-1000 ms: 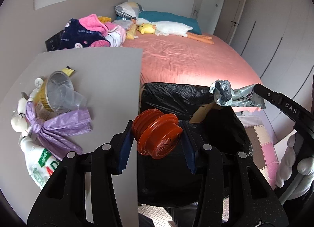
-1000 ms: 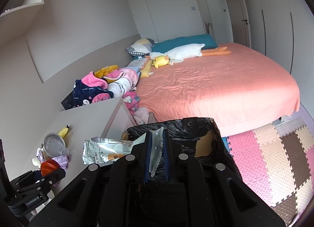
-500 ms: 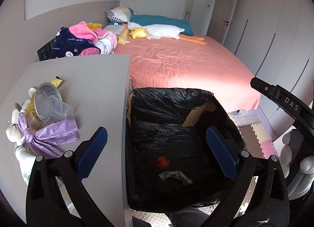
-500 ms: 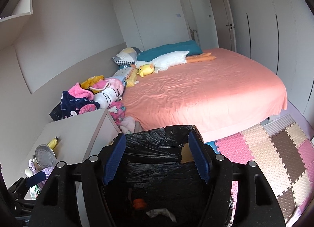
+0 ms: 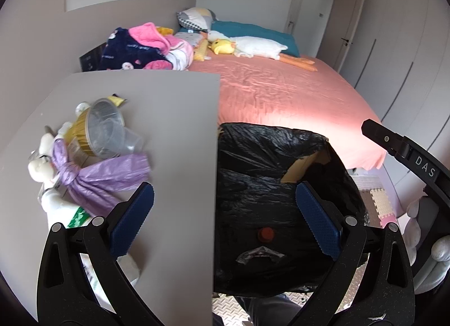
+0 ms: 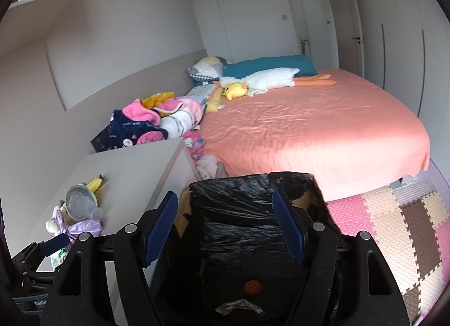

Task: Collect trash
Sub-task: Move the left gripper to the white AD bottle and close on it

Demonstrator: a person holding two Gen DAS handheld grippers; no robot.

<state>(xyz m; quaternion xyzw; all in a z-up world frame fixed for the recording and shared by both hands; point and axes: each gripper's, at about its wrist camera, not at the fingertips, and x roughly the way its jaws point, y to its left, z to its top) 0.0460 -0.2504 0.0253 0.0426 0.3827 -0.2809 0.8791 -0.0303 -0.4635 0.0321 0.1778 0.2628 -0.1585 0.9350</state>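
A bin lined with a black bag (image 5: 270, 162) (image 6: 253, 199) stands beside the grey table (image 5: 174, 117). Inside it lie an orange-red crushed cup (image 5: 266, 234) (image 6: 252, 286) and a silver snack wrapper (image 5: 260, 252) (image 6: 239, 307). My left gripper (image 5: 225, 219) is open and empty, straddling the table edge and the bin. My right gripper (image 6: 225, 227) is open and empty above the bin. On the table's left lie a purple plastic bag (image 5: 104, 174), a foil bowl with clear cups (image 5: 104, 126), a yellow wrapper (image 5: 116, 98) and a white packet (image 5: 67, 213).
An orange-sheeted bed (image 6: 309, 134) with plush toys and pillows lies beyond the bin. Clothes (image 5: 146, 47) are piled by the table's far end. Foam floor mats (image 6: 393, 227) lie to the right. The right gripper's arm (image 5: 407, 154) shows at the right.
Both grippers opened over the bin: the orange-red cup and the silver wrapper fell in. The left gripper then shifted left, partly over the table.
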